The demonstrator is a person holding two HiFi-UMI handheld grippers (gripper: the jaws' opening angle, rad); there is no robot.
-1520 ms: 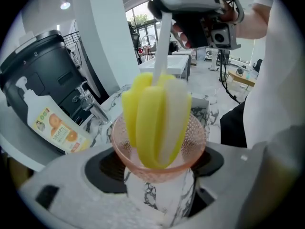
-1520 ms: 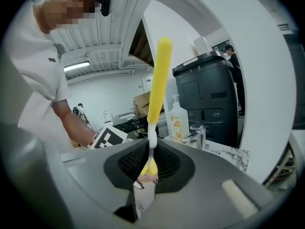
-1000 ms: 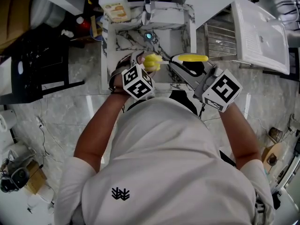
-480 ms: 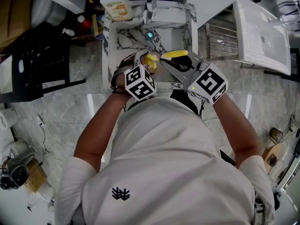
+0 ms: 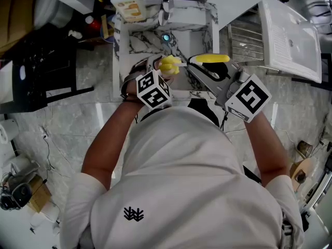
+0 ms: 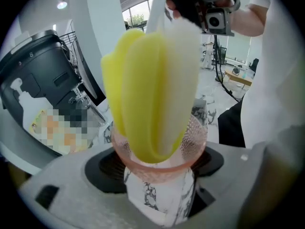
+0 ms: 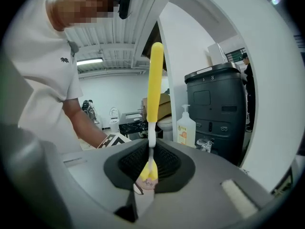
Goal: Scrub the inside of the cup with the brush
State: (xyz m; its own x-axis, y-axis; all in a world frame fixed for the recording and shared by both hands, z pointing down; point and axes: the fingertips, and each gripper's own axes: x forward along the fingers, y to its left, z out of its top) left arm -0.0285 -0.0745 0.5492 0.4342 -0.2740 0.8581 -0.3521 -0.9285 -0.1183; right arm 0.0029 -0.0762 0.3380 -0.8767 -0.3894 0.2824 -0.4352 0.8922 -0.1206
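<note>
The jaws of your left gripper (image 6: 159, 182) are gripping the cup (image 6: 195, 140); those of your right gripper (image 7: 148, 175) are holding the brush (image 7: 154, 80), pointing it lengthwise into the cup's mouth.

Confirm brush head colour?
The brush head is yellow with a white side, inside the pink cup. Clearest in left gripper view.

Brush head (image 6: 152, 94) in cup (image 6: 198, 137), cup above sink (image 5: 192, 43) — soap bottle (image 5: 127, 7) behind, rack (image 5: 241, 43) right

Left gripper (image 5: 160, 70) is angled down, jaws clamped on cup (image 6: 159, 157). Right gripper (image 5: 199, 71) is held near level, jaws closed on brush (image 7: 154, 80). Both forearms are extended forward, grippers close together.
</note>
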